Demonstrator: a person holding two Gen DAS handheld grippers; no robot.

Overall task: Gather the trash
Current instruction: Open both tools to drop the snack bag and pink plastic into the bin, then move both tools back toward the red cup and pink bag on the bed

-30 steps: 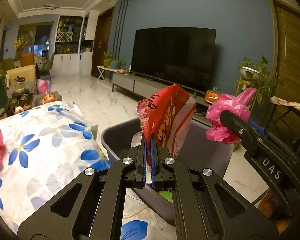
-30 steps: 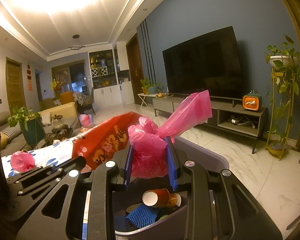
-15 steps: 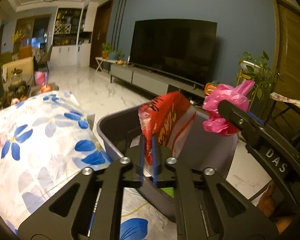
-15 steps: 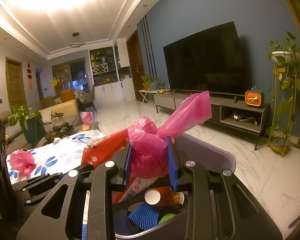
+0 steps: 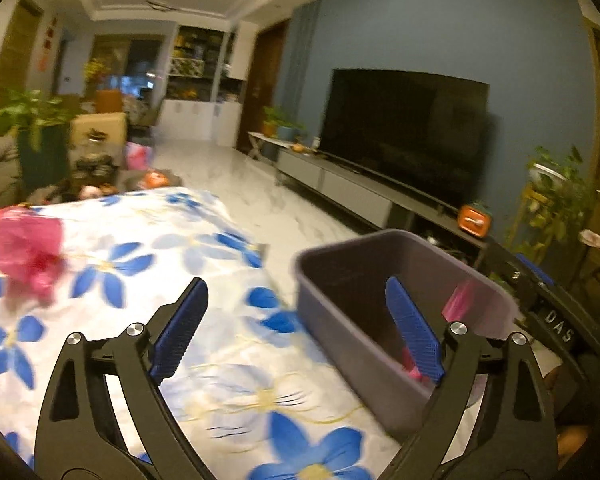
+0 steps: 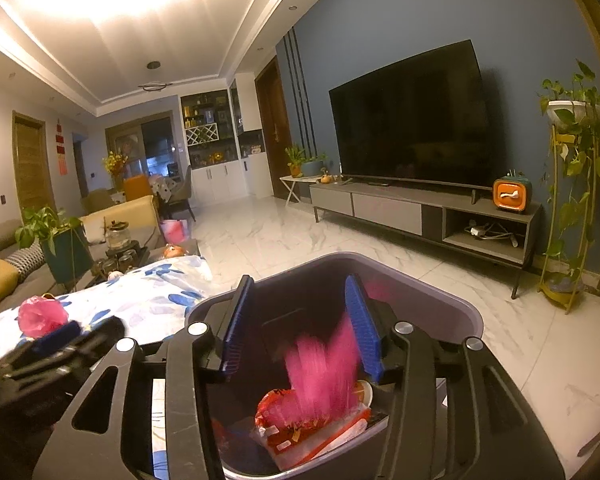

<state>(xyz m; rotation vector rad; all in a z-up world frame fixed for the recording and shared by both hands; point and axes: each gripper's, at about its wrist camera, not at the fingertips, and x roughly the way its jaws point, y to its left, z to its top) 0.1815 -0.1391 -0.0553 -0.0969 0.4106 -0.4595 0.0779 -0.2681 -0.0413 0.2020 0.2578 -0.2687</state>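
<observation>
A grey bin (image 6: 456, 308) stands at the table's edge, and it shows in the left wrist view as the grey bin (image 5: 352, 320). My right gripper (image 6: 300, 320) hangs over it, jaws opening; a blurred pink plastic bag (image 6: 324, 364) drops free below them. A red snack wrapper (image 6: 292, 416) lies in the bin on other rubbish. My left gripper (image 5: 296, 324) is over the floral tablecloth (image 5: 140, 280), jaws opening wide with nothing between them. Another crumpled pink bag (image 5: 24, 252) lies on the cloth at far left, seen also as the pink bag (image 6: 40, 316).
A TV (image 6: 412, 120) on a low console (image 6: 420, 208) lines the blue wall. A plant stand (image 6: 572, 200) is at right. A sofa (image 6: 4, 264) and a side table with jars (image 6: 116, 248) lie beyond the table. Marble floor (image 6: 340, 248) spreads between.
The left gripper let go of the red wrapper, which now lies in the bin, and swung left over the cloth. The right gripper opened and the pink bag is falling.
</observation>
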